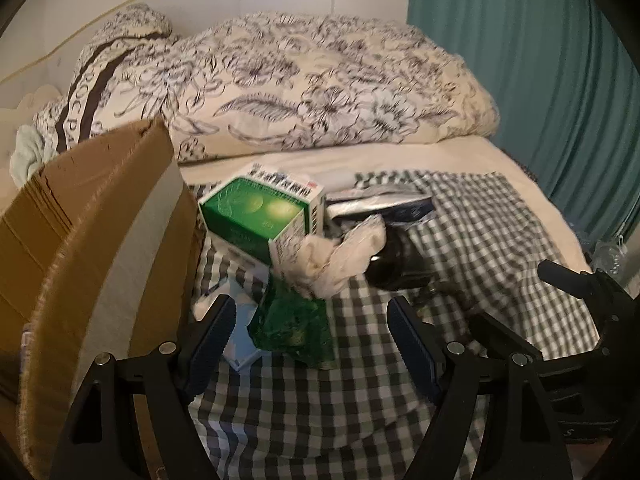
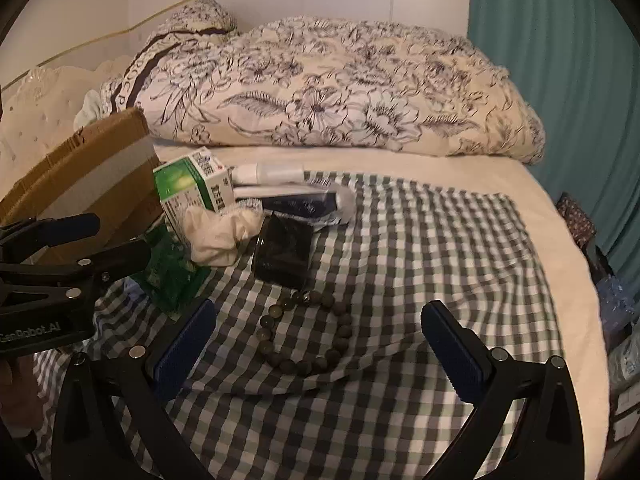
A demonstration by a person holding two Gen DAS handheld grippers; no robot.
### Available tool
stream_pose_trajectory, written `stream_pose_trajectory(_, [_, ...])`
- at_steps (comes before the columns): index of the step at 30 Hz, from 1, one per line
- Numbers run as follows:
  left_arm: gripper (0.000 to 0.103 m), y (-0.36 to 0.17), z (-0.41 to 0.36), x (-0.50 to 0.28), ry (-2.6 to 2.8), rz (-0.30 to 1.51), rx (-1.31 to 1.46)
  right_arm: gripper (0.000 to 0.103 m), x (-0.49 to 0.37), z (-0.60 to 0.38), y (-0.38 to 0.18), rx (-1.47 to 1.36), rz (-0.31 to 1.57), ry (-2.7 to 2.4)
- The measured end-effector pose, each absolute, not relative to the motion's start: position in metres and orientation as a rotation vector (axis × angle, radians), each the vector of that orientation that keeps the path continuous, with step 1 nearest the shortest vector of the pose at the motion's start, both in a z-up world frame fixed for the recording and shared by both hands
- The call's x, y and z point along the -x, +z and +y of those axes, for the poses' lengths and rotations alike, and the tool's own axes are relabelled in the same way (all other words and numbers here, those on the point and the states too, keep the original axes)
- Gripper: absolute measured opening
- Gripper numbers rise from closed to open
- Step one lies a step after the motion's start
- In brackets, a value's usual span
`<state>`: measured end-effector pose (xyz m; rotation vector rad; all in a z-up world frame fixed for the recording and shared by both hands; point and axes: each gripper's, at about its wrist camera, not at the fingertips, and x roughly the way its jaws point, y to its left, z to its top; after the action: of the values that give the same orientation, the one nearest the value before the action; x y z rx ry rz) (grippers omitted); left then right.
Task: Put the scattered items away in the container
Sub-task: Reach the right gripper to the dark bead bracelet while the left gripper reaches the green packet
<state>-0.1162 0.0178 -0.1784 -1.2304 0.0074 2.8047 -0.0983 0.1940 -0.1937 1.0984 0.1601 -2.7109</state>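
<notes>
one cardboard box [image 1: 92, 240], one green carton [image 1: 256, 216], one crumpled white cloth [image 1: 340, 256], one bead bracelet [image 2: 306, 334] seen on the checked cloth [image 2: 420, 260]; left gripper [image 1: 310, 328] and right gripper [image 2: 320, 338] both spread wide, nothing gripped.

The left gripper [image 1: 310, 332] points steeply down with its jaws parted and nothing pressed between the pads, while the right gripper [image 2: 320, 340], at about 3 o'clock from it, tilts down likewise, jaws spread wide and empty.
</notes>
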Motion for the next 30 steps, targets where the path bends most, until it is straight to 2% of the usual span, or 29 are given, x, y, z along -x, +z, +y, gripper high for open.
stream_pose_trajectory(12, [0.078, -0.219, 0.014, 0.137, 2.776, -0.006, 1.368, 0.103, 0.121, 0.18, -0.233, -1.208, 0.194, -2.618])
stream_pose_trajectory(21, [0.065, -0.238, 0.012, 0.148, 2.748, -0.028, 1.428, 0.103, 0.136, 0.181, -0.262, -1.331, 0.244, -2.622])
stream_pose_trajectory(30, [0.064, -0.24, 0.011, 0.154, 2.751, -0.033, 1.413, 0.102, 0.138, 0.177, -0.271, -1.344, 0.279, -2.651])
